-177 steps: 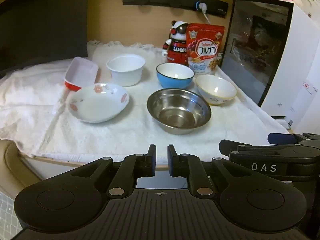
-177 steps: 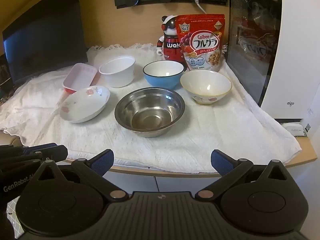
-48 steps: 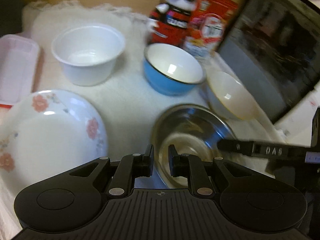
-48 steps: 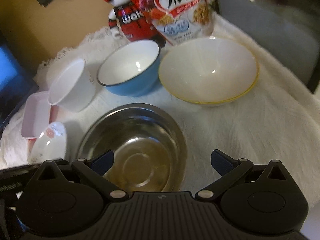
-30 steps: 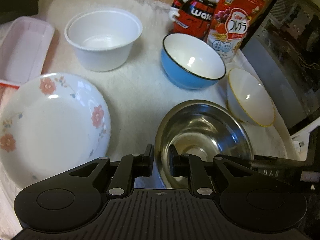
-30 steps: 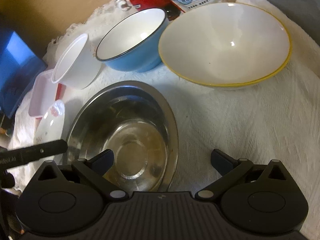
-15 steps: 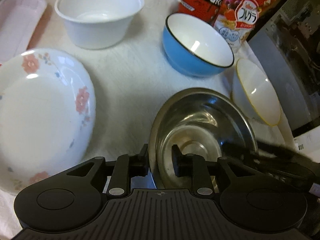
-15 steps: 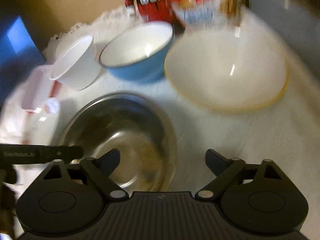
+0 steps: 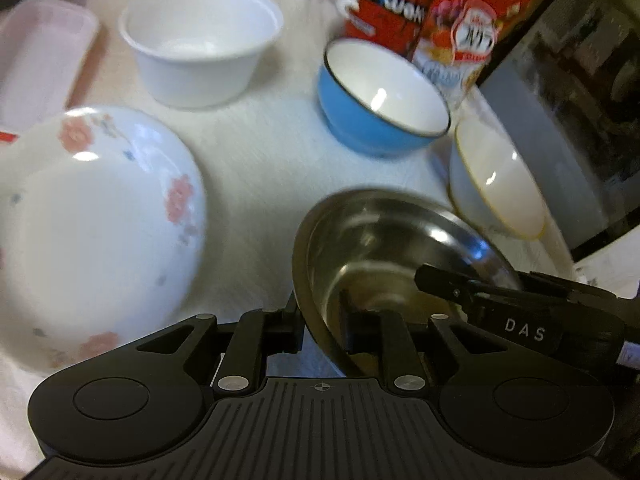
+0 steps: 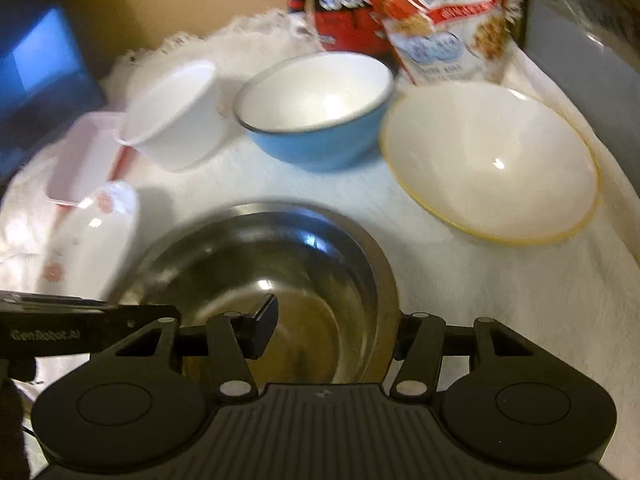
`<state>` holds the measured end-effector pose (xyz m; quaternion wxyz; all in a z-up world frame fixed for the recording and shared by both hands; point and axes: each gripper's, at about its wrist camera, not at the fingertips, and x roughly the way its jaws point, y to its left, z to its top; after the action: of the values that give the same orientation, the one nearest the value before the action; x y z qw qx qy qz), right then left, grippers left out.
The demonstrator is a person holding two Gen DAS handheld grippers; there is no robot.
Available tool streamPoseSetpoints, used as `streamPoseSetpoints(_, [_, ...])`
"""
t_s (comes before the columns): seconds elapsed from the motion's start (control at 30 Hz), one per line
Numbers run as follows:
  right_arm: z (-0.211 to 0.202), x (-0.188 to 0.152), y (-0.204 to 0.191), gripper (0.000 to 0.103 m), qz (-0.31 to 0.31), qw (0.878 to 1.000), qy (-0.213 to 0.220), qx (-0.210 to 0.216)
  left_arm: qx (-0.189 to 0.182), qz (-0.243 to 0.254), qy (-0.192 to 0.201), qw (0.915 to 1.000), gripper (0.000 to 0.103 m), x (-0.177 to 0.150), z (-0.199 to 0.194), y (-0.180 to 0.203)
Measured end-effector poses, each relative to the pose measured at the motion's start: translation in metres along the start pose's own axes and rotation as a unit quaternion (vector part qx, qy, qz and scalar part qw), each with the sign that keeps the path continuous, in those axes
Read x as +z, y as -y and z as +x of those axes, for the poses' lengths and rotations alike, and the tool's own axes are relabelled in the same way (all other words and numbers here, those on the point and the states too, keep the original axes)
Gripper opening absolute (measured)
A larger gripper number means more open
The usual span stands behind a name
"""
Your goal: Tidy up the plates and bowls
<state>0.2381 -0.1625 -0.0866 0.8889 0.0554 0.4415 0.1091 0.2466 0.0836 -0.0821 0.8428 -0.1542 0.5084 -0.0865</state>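
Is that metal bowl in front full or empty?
Empty. The metal bowl shows only its bare shiny bottom, reflecting light, in both views. Fingers straddle its rim on each side; nothing lies inside but those tips.

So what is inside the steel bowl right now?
No food or dish: the steel bowl looks empty. One finger of each hand-held gripper, left and right, reaches inside over its rim. The near part of its bottom is covered by them.

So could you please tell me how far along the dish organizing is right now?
Nothing is stacked yet. In hand: both sets of jaws straddle the steel bowl's rim, the right gripper having just been closing. Still separate: floral plate, white bowl, blue bowl, cream bowl.
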Motion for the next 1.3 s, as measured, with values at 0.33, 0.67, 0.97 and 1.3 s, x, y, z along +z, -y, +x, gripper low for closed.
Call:
streamPoseSetpoints(0.33, [-0.002, 0.050, -0.103, 0.057, -0.052, 0.995, 0.031, 0.078, 0.034, -0.054, 0.104, 0.9926, 0.021, 0.013, -0.089, -0.074])
streamPoseSetpoints(0.67, [0.057, 0.038, -0.204, 0.057, -0.111, 0.987, -0.053, 0.108, 0.085, -0.143, 0.100, 0.9810, 0.020, -0.004, -0.101, -0.166])
streamPoseSetpoints(0.97, [0.065, 0.026, -0.233, 0.057, -0.140, 0.986, -0.062, 0.068, 0.089, -0.132, 0.121, 0.9798, 0.021, -0.010, -0.117, -0.185])
streamPoseSetpoints(1.3, [0.069, 0.026, -0.225, 0.058, -0.117, 0.990, -0.065, 0.052, 0.076, -0.123, 0.111, 0.9833, 0.021, 0.004, -0.107, -0.186])
